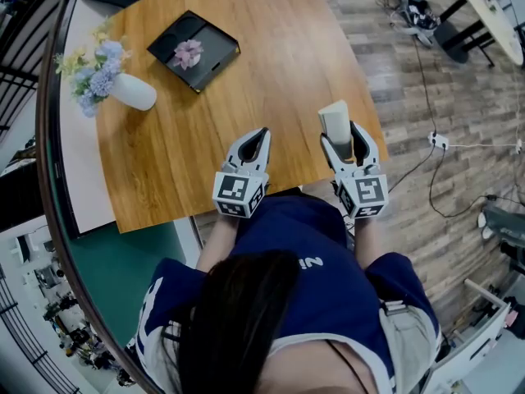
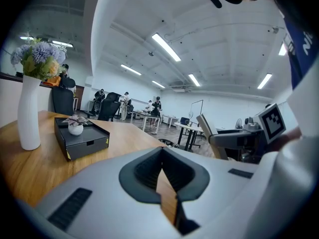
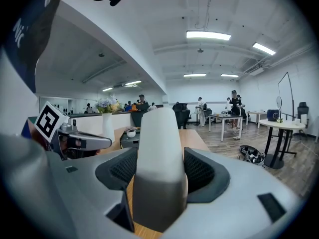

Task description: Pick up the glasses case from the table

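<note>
Our right gripper (image 1: 346, 144) had its fingers grasping the case (image 1: 335, 120) at the near edge of the counter (image 1: 271, 64). On our left gripper (image 1: 257, 138) the fingers were clenched, empty.

The left tongs (image 2: 162, 164) sit closed over the wooden table (image 2: 37, 169), a white vase (image 2: 28, 116) and black box (image 2: 82, 141) beyond.

table (image 1: 271, 64) looks like smooth wood with a soft sheen, and the glasses case (image 1: 335, 120) is a matt, smooth off-white. the vase (image 1: 133, 92) is smooth white, and the box (image 1: 212, 43) matt black.
</note>
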A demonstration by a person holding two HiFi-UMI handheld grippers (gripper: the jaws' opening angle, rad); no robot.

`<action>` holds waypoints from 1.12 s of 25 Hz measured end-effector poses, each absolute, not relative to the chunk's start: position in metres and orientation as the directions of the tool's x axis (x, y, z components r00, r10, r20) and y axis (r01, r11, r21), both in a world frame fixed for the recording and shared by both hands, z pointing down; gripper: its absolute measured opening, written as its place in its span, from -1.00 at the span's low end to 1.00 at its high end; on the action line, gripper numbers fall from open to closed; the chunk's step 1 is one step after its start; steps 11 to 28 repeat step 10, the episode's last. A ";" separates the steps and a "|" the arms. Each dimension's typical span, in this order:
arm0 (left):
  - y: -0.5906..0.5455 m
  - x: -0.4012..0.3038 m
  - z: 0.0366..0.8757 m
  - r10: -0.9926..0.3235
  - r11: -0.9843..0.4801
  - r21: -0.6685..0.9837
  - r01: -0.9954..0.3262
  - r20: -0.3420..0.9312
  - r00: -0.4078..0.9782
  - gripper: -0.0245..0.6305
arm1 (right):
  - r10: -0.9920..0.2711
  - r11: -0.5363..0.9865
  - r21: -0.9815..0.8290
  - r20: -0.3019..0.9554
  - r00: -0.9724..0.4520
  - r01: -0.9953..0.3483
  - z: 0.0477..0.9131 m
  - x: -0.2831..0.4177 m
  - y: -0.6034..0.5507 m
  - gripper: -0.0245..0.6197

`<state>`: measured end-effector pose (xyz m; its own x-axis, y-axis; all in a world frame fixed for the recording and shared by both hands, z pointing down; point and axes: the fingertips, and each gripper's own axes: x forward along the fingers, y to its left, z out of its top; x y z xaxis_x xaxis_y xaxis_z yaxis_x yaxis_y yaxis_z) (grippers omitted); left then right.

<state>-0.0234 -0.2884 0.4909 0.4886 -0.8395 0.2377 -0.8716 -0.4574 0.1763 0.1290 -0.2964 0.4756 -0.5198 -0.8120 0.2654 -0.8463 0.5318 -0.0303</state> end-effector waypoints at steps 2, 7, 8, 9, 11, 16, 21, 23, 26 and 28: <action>-0.290 -0.024 0.490 -0.840 -0.457 0.173 -0.872 0.237 0.487 -0.92 | -0.810 0.534 -0.031 0.266 -0.522 -0.845 0.476 0.129 -0.297 0.01; -0.293 -0.024 0.489 -0.843 -0.453 0.171 -0.875 0.237 0.483 -0.92 | -0.810 0.533 -0.029 0.271 -0.520 -0.846 0.477 0.129 -0.301 0.01; -0.294 -0.025 0.489 -0.844 -0.451 0.171 -0.876 0.237 0.481 -0.92 | -0.810 0.533 -0.029 0.272 -0.520 -0.845 0.477 0.130 -0.302 0.01; -0.294 -0.025 0.489 -0.845 -0.449 0.171 -0.877 0.238 0.479 -0.92 | -0.809 0.534 -0.029 0.273 -0.521 -0.845 0.477 0.130 -0.303 0.01; -0.294 -0.025 0.490 -0.846 -0.447 0.171 -0.878 0.238 0.477 -0.92 | -0.809 0.535 -0.029 0.273 -0.521 -0.845 0.478 0.130 -0.303 0.01; -0.294 -0.025 0.490 -0.846 -0.447 0.171 -0.878 0.238 0.477 -0.92 | -0.809 0.535 -0.029 0.273 -0.521 -0.845 0.478 0.130 -0.303 0.01; -0.294 -0.025 0.490 -0.846 -0.447 0.171 -0.878 0.238 0.477 -0.92 | -0.809 0.535 -0.029 0.273 -0.521 -0.845 0.478 0.130 -0.303 0.01; -0.294 -0.025 0.490 -0.846 -0.447 0.171 -0.878 0.238 0.477 -0.92 | -0.809 0.535 -0.029 0.273 -0.521 -0.845 0.478 0.130 -0.303 0.01; -0.294 -0.025 0.490 -0.846 -0.447 0.171 -0.878 0.238 0.477 -0.92 | -0.809 0.535 -0.029 0.273 -0.521 -0.845 0.478 0.130 -0.303 0.01; -0.294 -0.025 0.490 -0.846 -0.447 0.171 -0.878 0.238 0.477 -0.92 | -0.809 0.535 -0.029 0.273 -0.521 -0.845 0.478 0.130 -0.303 0.01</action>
